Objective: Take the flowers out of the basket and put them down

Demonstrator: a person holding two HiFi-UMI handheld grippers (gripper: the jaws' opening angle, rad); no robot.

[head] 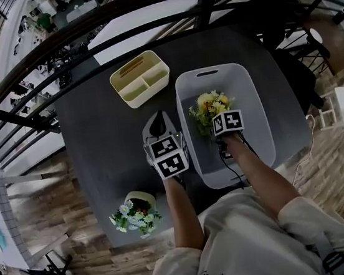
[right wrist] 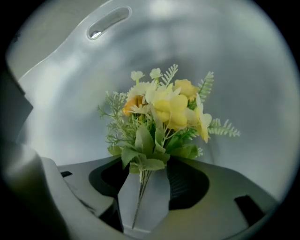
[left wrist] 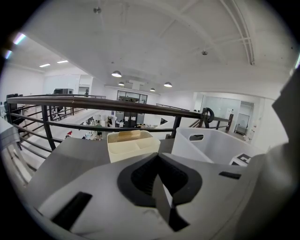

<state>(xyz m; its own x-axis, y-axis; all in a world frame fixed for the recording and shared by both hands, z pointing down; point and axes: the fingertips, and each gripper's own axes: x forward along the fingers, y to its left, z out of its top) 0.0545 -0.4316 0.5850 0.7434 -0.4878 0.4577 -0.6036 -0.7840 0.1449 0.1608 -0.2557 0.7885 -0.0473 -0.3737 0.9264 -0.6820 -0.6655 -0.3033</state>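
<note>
Dark grey desk (head: 96, 131), mezzanine railing (head: 142, 8) behind. White plastic basket (head: 251, 92), frame centre-right: yellow artificial bouquet (head: 212, 106) inside. Right gripper (right wrist: 149, 176): jaws wide, stems (right wrist: 140, 190) between, unpinched. Left gripper (left wrist: 158, 161): closed, empty. Advice: clamp low on stems, lift straight.

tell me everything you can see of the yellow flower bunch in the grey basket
The yellow flower bunch looks artificial: yellow and cream blooms, one orange, pale fern sprigs and broad green leaves over thin bundled stems. It sits inside the grey plastic basket, with its blooms toward the handle slot at the far end. Its stems run between the open jaws of the right gripper; whether the pads touch them can't be told.
</note>
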